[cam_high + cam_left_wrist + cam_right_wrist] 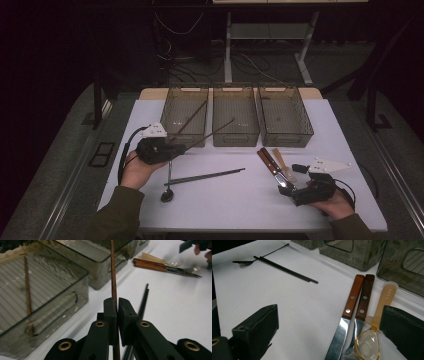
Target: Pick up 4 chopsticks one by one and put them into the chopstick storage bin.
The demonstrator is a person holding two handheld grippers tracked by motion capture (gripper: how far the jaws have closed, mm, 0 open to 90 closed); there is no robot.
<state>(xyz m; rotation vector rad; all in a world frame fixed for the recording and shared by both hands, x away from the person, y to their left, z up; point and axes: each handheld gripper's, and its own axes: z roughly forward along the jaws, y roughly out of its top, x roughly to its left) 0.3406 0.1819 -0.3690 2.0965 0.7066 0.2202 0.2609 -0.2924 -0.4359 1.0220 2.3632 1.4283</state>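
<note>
My left gripper point(181, 147) point(117, 305) is shut on a thin brown chopstick point(212, 132) point(113, 272). The stick slants up from the jaws over the front of the middle bin point(235, 137). A second brown chopstick point(192, 117) point(27, 290) lies in the left bin point(170, 131) point(62, 305). My right gripper point(290, 190) point(330, 315) stands open low over the table, at the blade ends of two wooden-handled knives point(269, 162) point(358, 296) and an amber plastic spoon point(281, 162) point(384, 298). Nothing is between its jaws.
A pair of black chopsticks point(205, 176) point(287, 268) point(143, 302) lies mid-table, with a dark spoon point(167, 192) point(244, 262) at its left end. A third smoky bin point(290, 137) stands at the right. Open white tabletop point(230, 205) stretches between my hands.
</note>
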